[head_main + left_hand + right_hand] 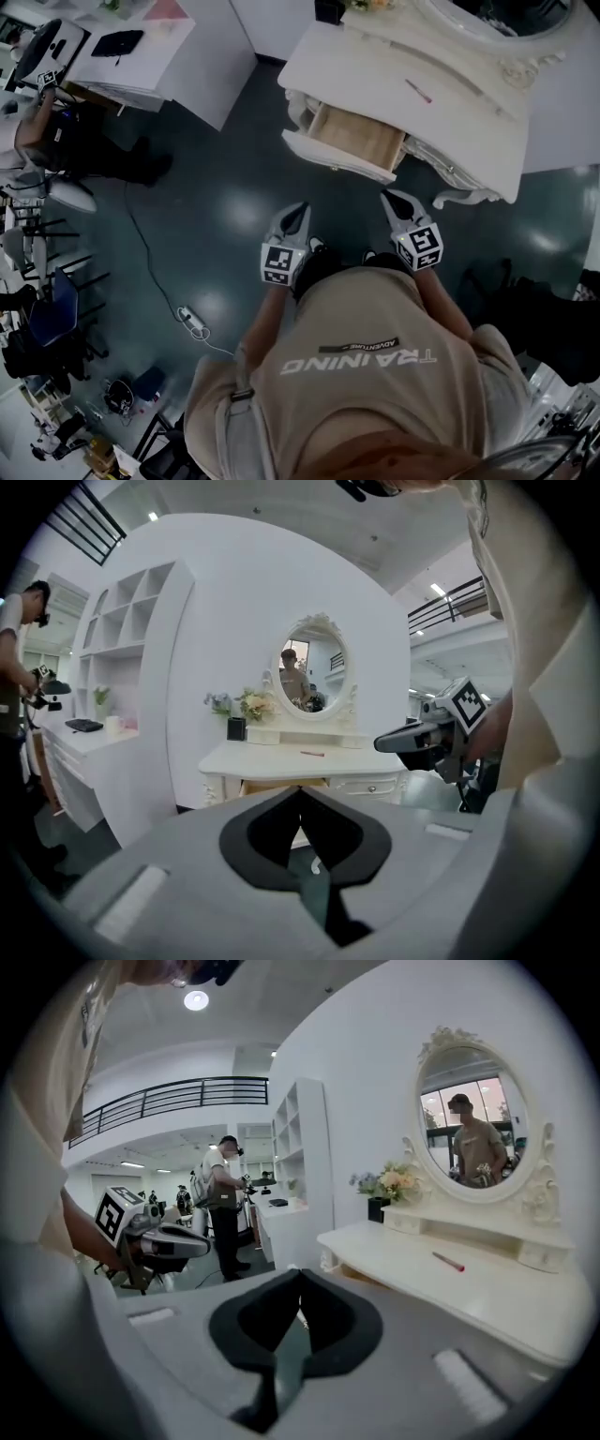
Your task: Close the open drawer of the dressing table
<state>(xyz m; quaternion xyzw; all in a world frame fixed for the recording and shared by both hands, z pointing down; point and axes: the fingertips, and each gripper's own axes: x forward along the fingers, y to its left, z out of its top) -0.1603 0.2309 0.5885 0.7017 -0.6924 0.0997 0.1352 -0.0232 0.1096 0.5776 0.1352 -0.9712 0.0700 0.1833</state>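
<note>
- The room is a big white studio with a dark, glossy floor. A white dressing table stands against the curved wall ahead of me.
- The drawer is on the left part of the table's front. It is pulled well out, so its pale wooden inside shows from above. Its white front panel faces me, and I judge that to be the face to push on.
- A pink pen lies on the tabletop above the drawer. Further back are the oval mirror and a bunch of flowers. None of them is in the drawer's path.
- My left gripper hangs in front of the drawer, apart from it. Its jaws are pressed together with nothing between them, which makes a blunt nose better suited to pushing than to grasping.
- My right gripper is level beside it, nearer the drawer's right corner and also clear of the table. Its jaws are likewise closed on nothing.
- Both point at the table because I stand squarely facing it. By my reading, the closing has not yet begun.
- Off to my left, a power strip lies on the floor. Another person is near a white counter, well apart from my work.
</note>
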